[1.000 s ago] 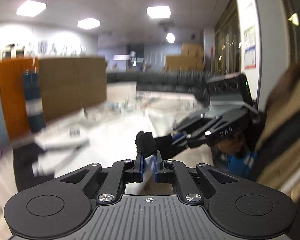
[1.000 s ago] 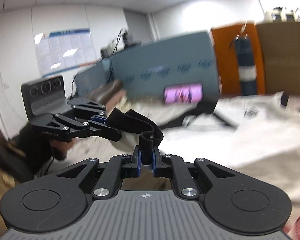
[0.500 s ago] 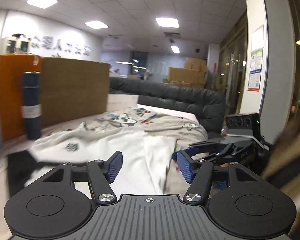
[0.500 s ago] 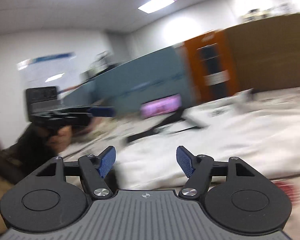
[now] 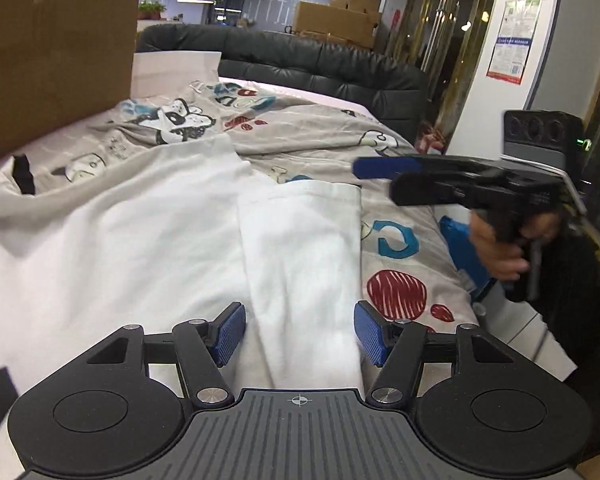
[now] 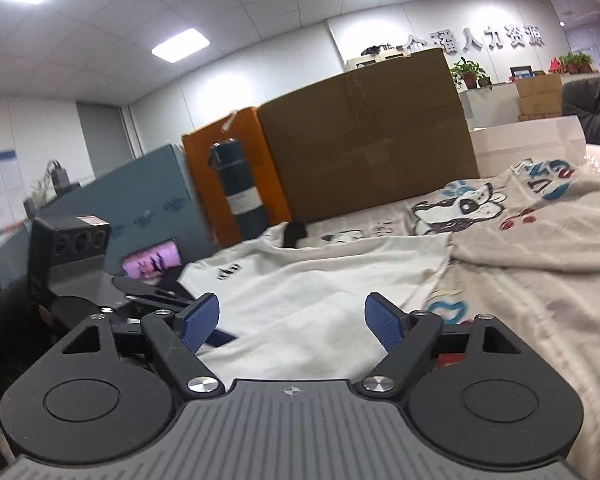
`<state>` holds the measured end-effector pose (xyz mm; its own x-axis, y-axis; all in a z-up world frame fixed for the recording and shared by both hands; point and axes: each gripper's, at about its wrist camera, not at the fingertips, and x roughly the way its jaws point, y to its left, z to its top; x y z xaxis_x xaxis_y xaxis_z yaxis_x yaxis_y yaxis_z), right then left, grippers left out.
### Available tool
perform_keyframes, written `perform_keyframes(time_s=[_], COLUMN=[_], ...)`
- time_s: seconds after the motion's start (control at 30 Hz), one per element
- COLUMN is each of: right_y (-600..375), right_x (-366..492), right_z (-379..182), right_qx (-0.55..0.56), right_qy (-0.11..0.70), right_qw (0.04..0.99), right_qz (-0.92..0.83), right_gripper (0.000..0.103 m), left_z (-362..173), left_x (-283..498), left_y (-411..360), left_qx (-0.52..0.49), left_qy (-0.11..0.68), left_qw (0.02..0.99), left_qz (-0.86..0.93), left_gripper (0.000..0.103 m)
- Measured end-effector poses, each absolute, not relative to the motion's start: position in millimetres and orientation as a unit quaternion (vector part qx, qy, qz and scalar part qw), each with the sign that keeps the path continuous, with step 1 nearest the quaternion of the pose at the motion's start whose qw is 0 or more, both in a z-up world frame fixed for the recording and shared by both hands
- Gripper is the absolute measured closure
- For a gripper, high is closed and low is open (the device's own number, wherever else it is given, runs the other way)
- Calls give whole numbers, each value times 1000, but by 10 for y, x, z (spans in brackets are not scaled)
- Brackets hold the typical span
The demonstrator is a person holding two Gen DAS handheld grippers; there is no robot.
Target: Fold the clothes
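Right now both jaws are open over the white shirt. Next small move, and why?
Probably lower the left hand-held gripper onto the white shirt's sleeve and close: the sleeve lies right between its open pads, unfolded. The right hand-held gripper is open too.

We are seeing open room ahead of the left gripper [image 5: 299, 334], its jaws spread over the white shirt [image 5: 148, 224] lying flat on the bed [image 5: 400, 184]. To its right the right gripper [image 5: 384, 168] is hanging above the sheet, blocking that side. The big box [image 6: 364, 140] is walling off the bed's far edge, with the bottle [image 6: 240, 188] standing just beside it. The sofa [image 5: 320, 68] is closing the end beyond.
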<state>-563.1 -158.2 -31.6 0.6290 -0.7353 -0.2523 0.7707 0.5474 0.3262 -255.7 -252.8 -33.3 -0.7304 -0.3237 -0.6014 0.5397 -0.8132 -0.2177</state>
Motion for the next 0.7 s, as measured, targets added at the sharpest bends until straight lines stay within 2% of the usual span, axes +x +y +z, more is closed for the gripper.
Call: perform_keyframes(time_s=[0.13,0.17,0.2,0.27,0.3,0.33,0.4,0.43,0.53,0.7], right_y=[-1924,-1987,-2042,-2134,-2150,-2146,-2117,-2089,-1972,-1708], right_x=[-5696,-5682,-5658,-5614,-5597,-5585,-5577,-5602,-5741,-5951], right_z=[-378,-390,-401,-428,-444,-459,-482,-481,-443,-397], right_qx=[233,234,233,233,234,231,221,218,221,228], right_qy=[70,83,99,125,132,139,149,144,109,74], right_qw=[881,883,885,888,890,891,890,890,896,903], right_qz=[-407,-399,-391,-375,-367,-365,-369,-374,-368,-356], right_gripper=[22,22,22,27,39,58,78,84,88,90], left_z=[-330,-332,-343,-348,-341,-327,-283,-255,-182,-157], left_x=[-2546,-2567,-2597,-2663,-2687,-2694,-2692,-2693,-2736,-2917], left_y=[-2473,-2446,-2402,-2297,-2247,-2211,-2153,-2122,-2004,-1757], left_qx=[262,264,270,281,283,282,272,266,254,276], left_qy=[191,180,161,122,106,96,89,86,71,35], left_qw=[234,235,235,234,234,233,230,227,215,188], left_qz=[-916,-918,-920,-923,-924,-926,-930,-933,-940,-942], left_gripper=[46,55,69,86,92,95,96,96,96,95])
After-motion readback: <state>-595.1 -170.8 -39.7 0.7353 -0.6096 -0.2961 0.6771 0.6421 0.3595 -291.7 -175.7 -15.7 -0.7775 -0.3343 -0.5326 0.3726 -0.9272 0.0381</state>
